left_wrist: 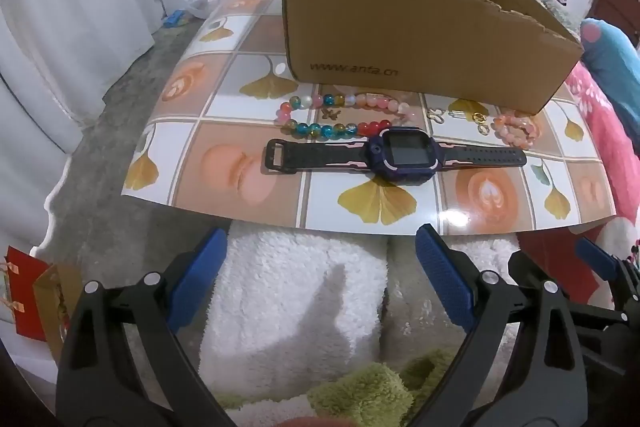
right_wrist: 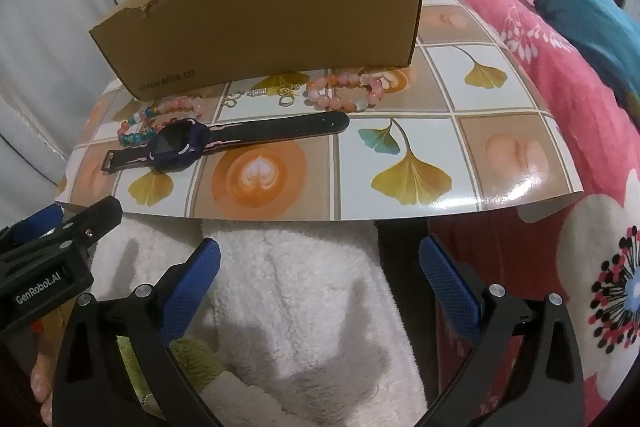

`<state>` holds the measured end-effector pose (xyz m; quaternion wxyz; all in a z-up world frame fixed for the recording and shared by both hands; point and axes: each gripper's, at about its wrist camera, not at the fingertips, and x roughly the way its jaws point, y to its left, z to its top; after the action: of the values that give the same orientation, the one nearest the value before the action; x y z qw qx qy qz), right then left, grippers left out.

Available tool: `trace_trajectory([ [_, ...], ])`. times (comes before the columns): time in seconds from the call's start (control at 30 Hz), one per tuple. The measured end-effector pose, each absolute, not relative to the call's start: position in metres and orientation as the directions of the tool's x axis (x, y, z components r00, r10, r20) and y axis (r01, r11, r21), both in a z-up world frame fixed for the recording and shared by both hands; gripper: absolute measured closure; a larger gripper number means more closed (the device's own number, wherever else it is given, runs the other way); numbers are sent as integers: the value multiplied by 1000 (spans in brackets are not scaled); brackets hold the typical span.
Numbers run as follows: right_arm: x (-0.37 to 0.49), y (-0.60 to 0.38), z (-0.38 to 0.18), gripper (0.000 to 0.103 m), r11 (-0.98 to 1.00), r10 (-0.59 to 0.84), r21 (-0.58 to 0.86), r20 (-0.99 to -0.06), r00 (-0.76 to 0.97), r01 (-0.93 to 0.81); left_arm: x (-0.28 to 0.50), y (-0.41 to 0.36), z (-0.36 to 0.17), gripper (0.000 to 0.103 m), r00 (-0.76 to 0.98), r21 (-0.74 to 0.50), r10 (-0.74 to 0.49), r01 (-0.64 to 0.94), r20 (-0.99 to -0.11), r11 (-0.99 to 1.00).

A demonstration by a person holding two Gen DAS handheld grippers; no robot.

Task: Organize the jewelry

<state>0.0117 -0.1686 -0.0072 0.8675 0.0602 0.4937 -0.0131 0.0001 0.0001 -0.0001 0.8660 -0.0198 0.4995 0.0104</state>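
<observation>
A dark smartwatch lies flat on the patterned mat, its strap stretched left to right. Behind it lie a multicoloured bead bracelet, a pink bead bracelet and small gold and silver charms. An open cardboard box stands behind the jewelry. My left gripper is open and empty, held before the mat's front edge. My right gripper is open and empty, beside it to the right.
The mat rests over a white fluffy blanket. A pink floral quilt and a teal pillow lie to the right. White curtains hang on the left. Red and gold paper bags sit low left.
</observation>
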Motion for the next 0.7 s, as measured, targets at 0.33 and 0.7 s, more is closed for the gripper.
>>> trace_trajectory([
  [0.33, 13, -169, -6, 6, 992, 35, 92, -856, 516, 85, -1, -4, 0, 11, 502, -22, 2, -42, -865, 999],
  [0.7, 11, -171, -1, 6, 992, 36, 95, -850, 525, 85, 1, 1, -3, 11, 496, -17, 9, -49, -868, 999],
])
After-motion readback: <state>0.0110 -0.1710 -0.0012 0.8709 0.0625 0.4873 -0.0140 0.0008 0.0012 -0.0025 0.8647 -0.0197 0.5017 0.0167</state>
